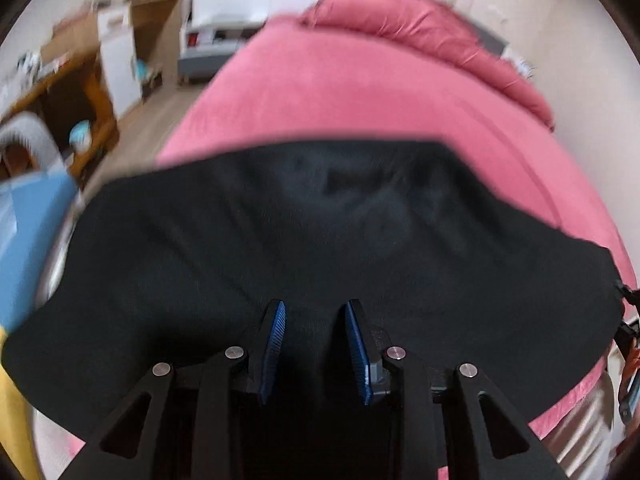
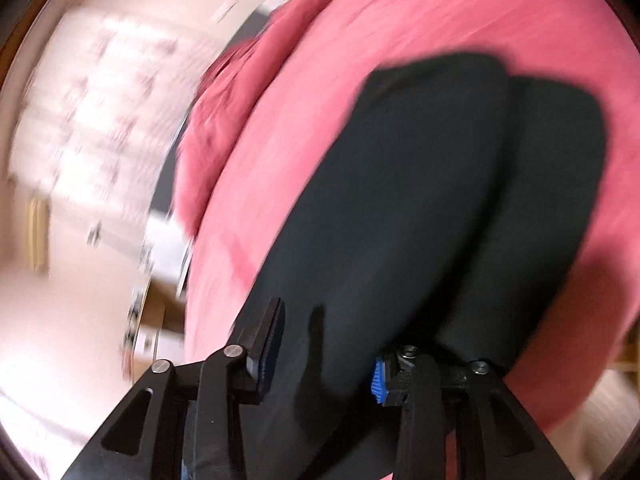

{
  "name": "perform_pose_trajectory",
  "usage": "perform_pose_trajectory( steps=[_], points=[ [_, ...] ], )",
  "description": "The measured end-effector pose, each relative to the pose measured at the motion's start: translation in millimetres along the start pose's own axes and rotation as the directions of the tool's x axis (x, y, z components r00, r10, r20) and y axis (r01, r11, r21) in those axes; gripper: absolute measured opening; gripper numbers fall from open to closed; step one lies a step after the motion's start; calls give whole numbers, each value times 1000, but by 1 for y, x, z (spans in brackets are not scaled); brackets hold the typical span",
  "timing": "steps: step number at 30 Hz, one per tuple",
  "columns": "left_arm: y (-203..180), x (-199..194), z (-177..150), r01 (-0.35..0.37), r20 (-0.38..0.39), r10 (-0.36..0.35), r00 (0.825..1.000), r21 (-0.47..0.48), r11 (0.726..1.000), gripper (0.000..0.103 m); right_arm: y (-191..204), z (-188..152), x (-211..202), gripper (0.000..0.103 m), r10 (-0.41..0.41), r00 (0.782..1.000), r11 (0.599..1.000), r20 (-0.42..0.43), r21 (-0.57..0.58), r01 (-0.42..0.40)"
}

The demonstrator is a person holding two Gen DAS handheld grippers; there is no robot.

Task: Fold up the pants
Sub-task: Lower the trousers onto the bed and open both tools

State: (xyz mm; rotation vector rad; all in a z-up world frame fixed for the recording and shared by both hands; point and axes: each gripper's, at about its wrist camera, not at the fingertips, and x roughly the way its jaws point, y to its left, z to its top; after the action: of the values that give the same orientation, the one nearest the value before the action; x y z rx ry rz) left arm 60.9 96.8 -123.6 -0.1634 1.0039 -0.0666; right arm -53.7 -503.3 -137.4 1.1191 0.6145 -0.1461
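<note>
Black pants (image 1: 320, 232) lie spread on a pink bed (image 1: 340, 92). My left gripper (image 1: 316, 312) hovers over the near edge of the pants with its blue-padded jaws apart and nothing between them. In the right wrist view the pants (image 2: 400, 208) stretch away in two lobes. My right gripper (image 2: 328, 320) is over their near end with its jaws wide apart; cloth covers the tip of the right finger (image 2: 380, 380). Both views are motion-blurred.
A pink pillow or rolled duvet (image 1: 420, 28) lies at the bed's far end. Wooden furniture (image 1: 72, 92) and a white-grey unit (image 1: 216, 40) stand at the left. A blue object (image 1: 28, 232) is close on the left. A pale wall (image 2: 80, 160) is left of the bed.
</note>
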Motion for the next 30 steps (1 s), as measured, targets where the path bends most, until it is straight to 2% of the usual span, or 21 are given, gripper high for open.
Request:
perform_pose_trajectory(
  steps=[1, 3, 4, 5, 6, 8, 10, 12, 14, 16, 17, 18, 20, 21, 23, 25, 26, 27, 28, 29, 30],
  points=[
    [4, 1, -4, 11, 7, -11, 1000, -33, 999, 31, -11, 13, -4, 40, -16, 999, 999, 31, 29, 15],
    [4, -1, -5, 13, 16, -12, 1000, -37, 999, 31, -33, 35, -12, 40, -40, 996, 995, 78, 90, 33],
    [2, -2, -5, 2, 14, -2, 1000, -19, 1000, 31, -40, 44, -14, 34, -37, 996, 994, 83, 110, 28],
    [-4, -3, -6, -8, 13, 8, 1000, -3, 1000, 32, -46, 52, -17, 16, -27, 997, 992, 70, 128, 18],
    [-8, -3, -6, -19, 13, 18, 1000, 14, 1000, 32, -46, 57, -20, 8, -27, 998, 991, 59, 130, 19],
    [-9, -5, -7, -23, 17, 22, 1000, 19, 1000, 32, -35, 60, -35, 7, -10, 997, 997, 71, 75, 4],
    [-11, -4, -6, -18, 24, 18, 1000, 8, 1000, 32, -20, 57, -58, 7, 18, 992, 999, 129, -35, -14],
    [-11, -3, -7, -14, 27, 14, 1000, 0, 1000, 32, -18, 50, -78, 7, 25, 984, 996, 177, -92, -9],
    [-10, -2, -6, -13, 25, 13, 1000, -1, 1000, 32, -29, 40, -79, 7, -38, 984, 997, 177, -54, 48],
    [-8, -1, -8, -10, 24, 10, 1000, 3, 1000, 32, -50, 37, -68, 9, -141, 981, 989, 133, -24, 146],
    [-7, -1, -8, -8, 24, 7, 1000, 6, 1000, 32, -59, 36, -63, 9, -164, 980, 986, 116, -14, 167],
    [-4, 2, -5, -4, 23, 4, 1000, 10, 1000, 32, -65, 35, -62, 9, -155, 982, 988, 112, -5, 156],
    [1, 5, -1, 5, 20, -5, 1000, 18, 1000, 32, -63, 35, -67, 18, -156, 979, 988, 134, 14, 156],
    [2, 5, -2, 9, 20, -9, 1000, 19, 1000, 32, -56, 33, -72, 20, -197, 967, 980, 160, 12, 198],
    [5, 5, -1, 14, 23, -14, 1000, 14, 1000, 32, -40, 29, -92, 25, -319, 915, 946, 249, 18, 325],
    [2, 0, -1, 10, 32, -11, 999, 14, 1000, 32, -23, 16, -113, 32, -332, 876, 937, 351, 17, 348],
    [0, -1, -1, 15, 37, -16, 999, 16, 1000, 32, -11, 9, -120, 37, -317, 866, 938, 388, -11, 348],
    [-4, -3, 0, 30, 44, -31, 999, 20, 999, 32, 7, -1, -118, 38, -291, 870, 934, 398, -78, 348],
    [-9, -6, 2, 53, 55, -54, 997, 27, 998, 32, 21, -10, -111, 38, -264, 885, 928, 383, -149, 342],
    [-15, -7, 3, 69, 62, -71, 995, 36, 997, 32, 30, -20, -105, 38, -244, 901, 921, 360, -205, 331],
    [-22, -9, 5, 87, 66, -91, 994, 49, 995, 32, 42, -32, -92, 38, -218, 926, 909, 308, -280, 307]
  ],
)
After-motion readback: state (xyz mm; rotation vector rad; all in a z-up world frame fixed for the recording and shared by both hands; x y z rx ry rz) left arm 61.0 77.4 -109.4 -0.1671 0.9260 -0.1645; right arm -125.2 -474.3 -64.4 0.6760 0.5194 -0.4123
